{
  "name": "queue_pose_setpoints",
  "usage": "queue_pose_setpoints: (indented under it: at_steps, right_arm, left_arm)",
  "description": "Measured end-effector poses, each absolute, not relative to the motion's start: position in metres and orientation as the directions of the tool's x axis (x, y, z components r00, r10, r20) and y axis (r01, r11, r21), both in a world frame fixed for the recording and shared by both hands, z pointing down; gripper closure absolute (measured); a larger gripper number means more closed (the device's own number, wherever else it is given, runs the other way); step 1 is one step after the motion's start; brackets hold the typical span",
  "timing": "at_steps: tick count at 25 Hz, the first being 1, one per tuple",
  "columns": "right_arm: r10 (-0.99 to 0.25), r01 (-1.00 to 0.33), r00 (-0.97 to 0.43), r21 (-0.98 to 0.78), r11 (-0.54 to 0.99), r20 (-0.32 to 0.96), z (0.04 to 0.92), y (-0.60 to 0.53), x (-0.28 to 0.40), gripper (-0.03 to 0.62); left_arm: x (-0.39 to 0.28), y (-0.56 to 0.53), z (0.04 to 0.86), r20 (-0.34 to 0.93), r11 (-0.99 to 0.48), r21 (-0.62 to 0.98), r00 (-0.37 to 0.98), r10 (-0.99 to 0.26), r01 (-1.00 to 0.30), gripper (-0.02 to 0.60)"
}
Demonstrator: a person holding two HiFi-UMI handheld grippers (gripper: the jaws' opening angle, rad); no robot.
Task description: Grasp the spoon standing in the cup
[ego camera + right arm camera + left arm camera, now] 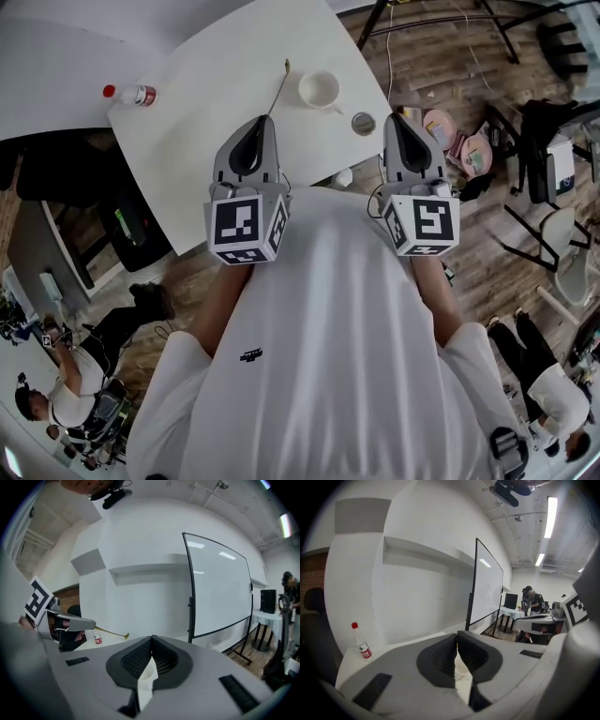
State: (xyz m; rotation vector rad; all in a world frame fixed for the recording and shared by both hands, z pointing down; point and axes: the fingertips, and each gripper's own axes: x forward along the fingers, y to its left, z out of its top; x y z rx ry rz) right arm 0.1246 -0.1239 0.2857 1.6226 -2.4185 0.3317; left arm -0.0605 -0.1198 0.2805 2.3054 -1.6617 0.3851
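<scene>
A thin golden spoon [279, 86] sticks out slantwise from my left gripper [266, 119], which is shut on its handle end. The spoon's bowl end hovers left of the white cup [319, 91] on the white table [206, 112], outside the cup. In the right gripper view the spoon [112, 632] juts rightward from the left gripper [93, 626]. Seen from its own camera, the left gripper [456, 639] has its pads pressed together. My right gripper [397, 118] hangs over the table's right edge, shut with nothing in it, its pads [151, 645] meeting at the tip.
A small plastic bottle with a red cap [131, 94] lies at the table's far left corner. A small round grey lid [363, 123] sits right of the cup. A whiteboard on a stand [215, 592] rises beyond the table. Chairs and clutter [553, 150] fill the floor to the right.
</scene>
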Motion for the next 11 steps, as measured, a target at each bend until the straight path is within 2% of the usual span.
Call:
queue_pose_setpoints:
  at_steps: [11]
  right_arm:
    - [-0.857,-0.911,-0.399,-0.038,0.410,0.325,0.289,-0.122,0.128,0.595]
  left_arm:
    - [-0.048,-0.118,0.280,0.363,-0.323,0.062,0.322,-0.874,-0.944,0.565]
